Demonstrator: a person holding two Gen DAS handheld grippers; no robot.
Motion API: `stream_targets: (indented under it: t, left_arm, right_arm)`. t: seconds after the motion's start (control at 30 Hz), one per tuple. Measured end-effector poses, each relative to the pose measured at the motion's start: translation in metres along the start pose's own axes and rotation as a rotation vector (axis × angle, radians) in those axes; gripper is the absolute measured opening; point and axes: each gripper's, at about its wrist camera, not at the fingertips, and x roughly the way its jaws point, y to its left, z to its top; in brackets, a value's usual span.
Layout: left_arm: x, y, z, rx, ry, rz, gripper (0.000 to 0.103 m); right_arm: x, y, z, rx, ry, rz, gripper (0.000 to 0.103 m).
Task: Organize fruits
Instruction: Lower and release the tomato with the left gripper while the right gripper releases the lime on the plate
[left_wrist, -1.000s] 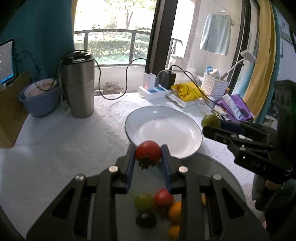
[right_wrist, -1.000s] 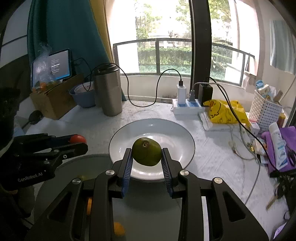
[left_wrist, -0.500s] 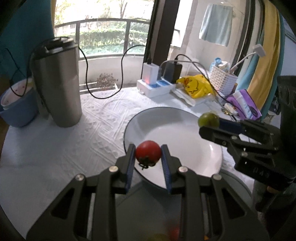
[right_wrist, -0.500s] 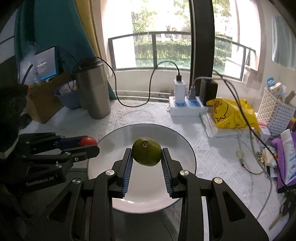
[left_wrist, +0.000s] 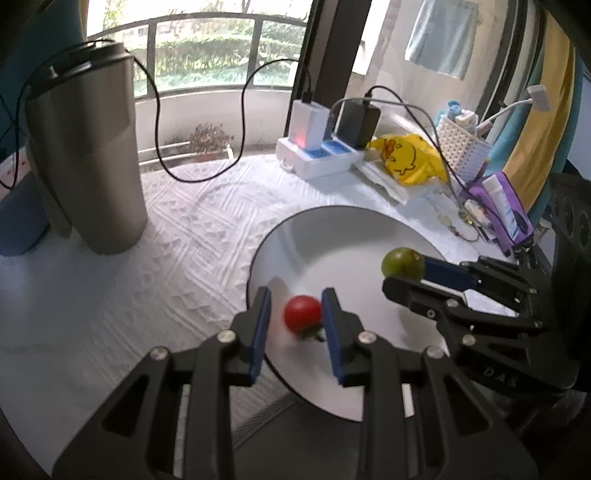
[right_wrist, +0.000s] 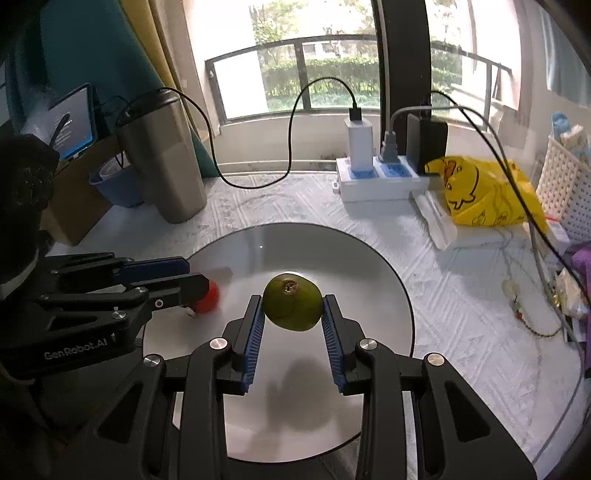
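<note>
Here, left wrist view first.
Left tool (left_wrist: 295, 317): its blue pads stand apart over the near-left part of the plate (left_wrist: 332, 236); nothing is clamped.
Tomato (left_wrist: 302, 315): red, blurred, in the gap between the pads, close against the right pad and clear of the left one; whether it rests on the plate I cannot tell.
Right tool (left_wrist: 397, 273): reaches in from the right over the plate, with the green fruit (left_wrist: 402, 263) at its tip.
Tumbler (left_wrist: 85, 158): steel, upright on the worktop (left_wrist: 92, 295), well left of the plate.
Power strip (left_wrist: 317, 158): at the far edge, chargers plugged in, a yellow bag (left_wrist: 410, 164) just right of it.

Right wrist view.
Right tool (right_wrist: 292, 314): pads closed on the green fruit (right_wrist: 292, 307), held above the middle of the plate (right_wrist: 369, 266), stem scar facing the camera.
Left tool (right_wrist: 195, 275): comes in from the left, its tip over the plate's left side.
Tomato (right_wrist: 207, 300): partly hidden behind the tip of the nearer finger, low over the plate.
Tumbler (right_wrist: 162, 162): beyond the plate on the left, with a blue bowl (right_wrist: 118, 184) just behind it.
Power strip (right_wrist: 376, 181): far side of the worktop (right_wrist: 461, 295), the yellow bag (right_wrist: 487, 192) to its right.
</note>
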Motion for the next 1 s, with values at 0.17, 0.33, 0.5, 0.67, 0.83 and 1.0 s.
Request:
stream_targets:
  t: [0.17, 0.33, 0.5, 0.67, 0.83, 1.0]
  left_arm:
    - [-0.002, 0.001, 0.001, -0.014, 0.004, -0.001, 0.035]
    - [-0.014, -0.002, 0.001, -0.025, -0.014, -0.012, 0.045]
    - [-0.035, -0.005, 0.0, -0.028, -0.046, -0.006, 0.045]
    - [-0.058, -0.011, -0.005, -0.024, -0.081, 0.002, 0.046]
    - [-0.08, -0.016, -0.015, -0.027, -0.112, -0.009, 0.069]
    - [-0.105, -0.025, -0.03, -0.005, -0.161, 0.022, 0.07]
  right_arm:
    - [0.002, 0.0, 0.0, 0.004, 0.014, 0.005, 0.05]
    - [-0.01, 0.001, 0.001, 0.018, -0.01, -0.004, 0.062]
    - [-0.029, 0.004, 0.001, 0.021, -0.041, -0.021, 0.062]
    - [-0.049, 0.012, -0.001, 0.015, -0.066, -0.026, 0.063]
    - [-0.071, 0.021, -0.007, 0.006, -0.09, -0.027, 0.063]
    - [-0.093, 0.028, -0.015, 0.001, -0.115, -0.025, 0.063]
